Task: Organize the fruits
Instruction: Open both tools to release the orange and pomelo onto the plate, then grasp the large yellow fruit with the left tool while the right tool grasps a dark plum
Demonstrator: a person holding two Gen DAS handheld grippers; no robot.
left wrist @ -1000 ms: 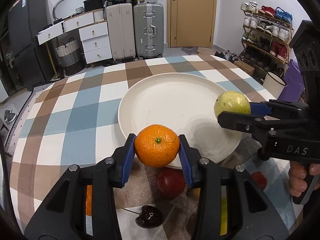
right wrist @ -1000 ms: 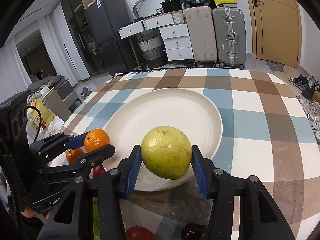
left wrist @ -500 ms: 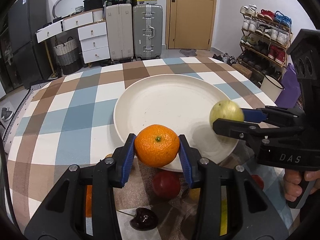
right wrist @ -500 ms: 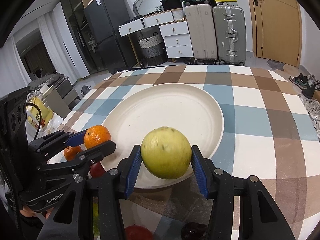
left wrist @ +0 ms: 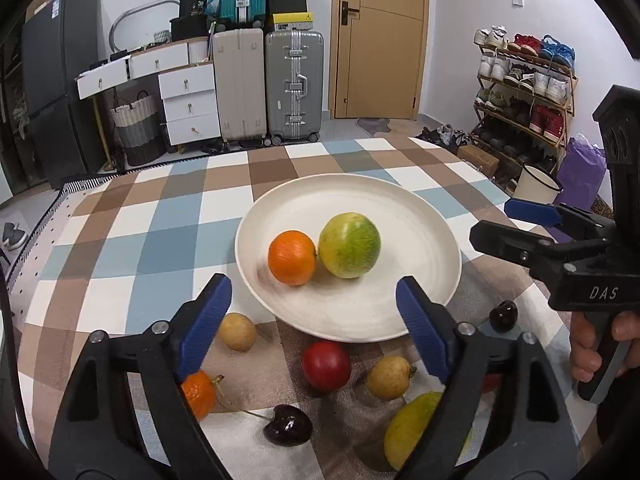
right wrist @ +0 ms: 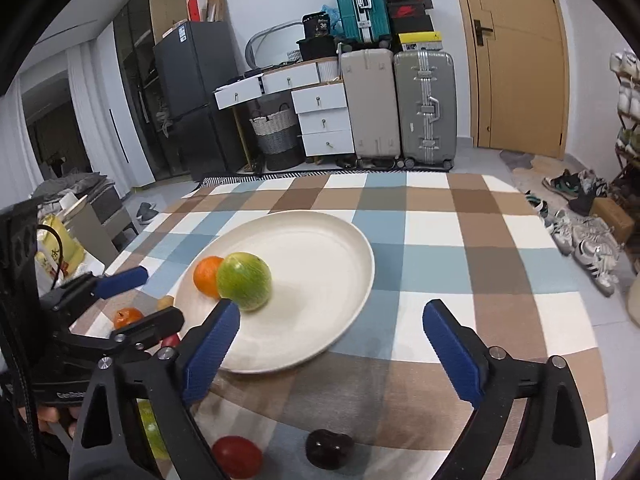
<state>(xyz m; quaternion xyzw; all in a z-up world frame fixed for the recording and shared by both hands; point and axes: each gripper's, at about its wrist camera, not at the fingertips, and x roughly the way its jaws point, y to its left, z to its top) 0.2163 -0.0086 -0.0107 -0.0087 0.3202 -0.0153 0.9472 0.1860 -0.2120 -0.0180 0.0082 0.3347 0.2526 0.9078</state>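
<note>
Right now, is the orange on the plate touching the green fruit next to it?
Touching, as far as the views show. In the left wrist view the orange and the green fruit meet with no plate visible between them; the right wrist view shows them overlapping.

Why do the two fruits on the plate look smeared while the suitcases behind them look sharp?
Left wrist view: the orange and green fruit on the plate show streaky motion blur, as if moving. Right wrist view: the green fruit is smeared at its lower edge. Both views: the fisheye lens bends the room's edges and darkens the corners.
</note>
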